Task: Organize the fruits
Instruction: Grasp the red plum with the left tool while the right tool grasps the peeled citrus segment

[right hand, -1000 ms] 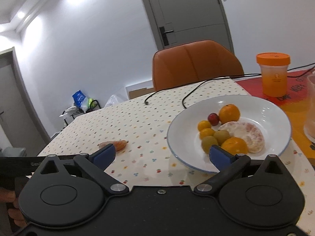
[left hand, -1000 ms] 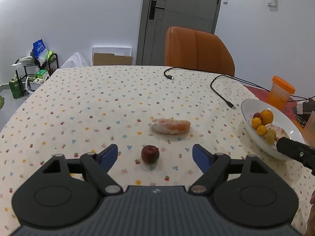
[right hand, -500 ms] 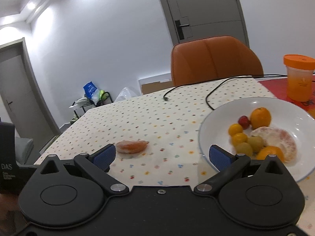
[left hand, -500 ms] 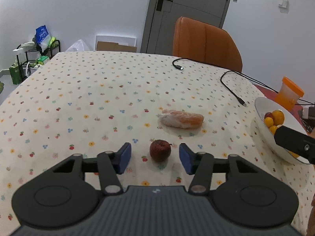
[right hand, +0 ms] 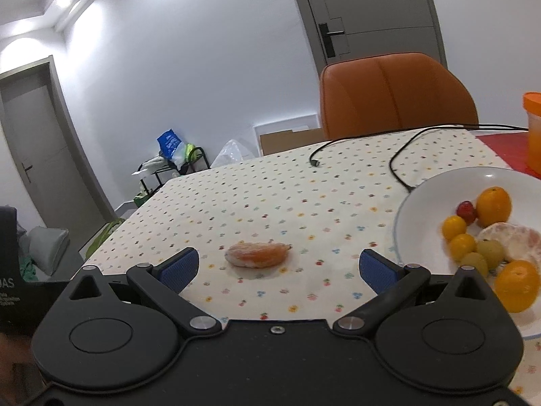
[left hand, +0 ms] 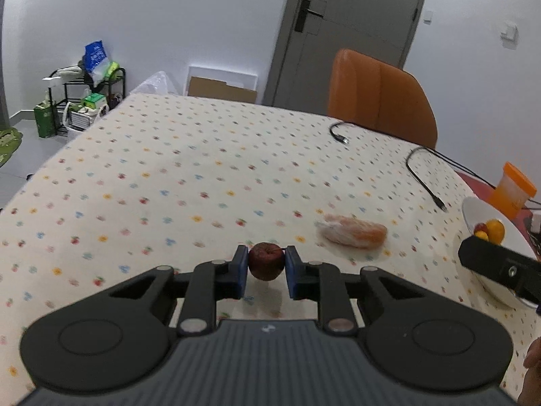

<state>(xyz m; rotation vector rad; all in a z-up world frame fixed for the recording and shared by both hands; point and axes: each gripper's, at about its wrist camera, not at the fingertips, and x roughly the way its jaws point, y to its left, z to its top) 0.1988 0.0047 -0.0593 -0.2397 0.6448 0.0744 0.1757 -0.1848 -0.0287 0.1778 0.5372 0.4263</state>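
At the lower centre of the left wrist view, the left gripper [left hand: 266,265] points level across the table [left hand: 189,176], its 2 blue pads clamped on a round, wrinkled dark-red fruit [left hand: 266,265]. The right gripper [right hand: 278,267] hovers with fingers wide apart, a peeled orange segment [right hand: 257,254] centred beyond it, a glossy white bowl [right hand: 419,216] at right.

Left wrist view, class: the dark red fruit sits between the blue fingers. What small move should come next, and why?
Probably carry the dark red fruit rightward toward the white bowl. The left gripper is shut on it, it seems raised above its shadow, and the other fruit already lies in that bowl.
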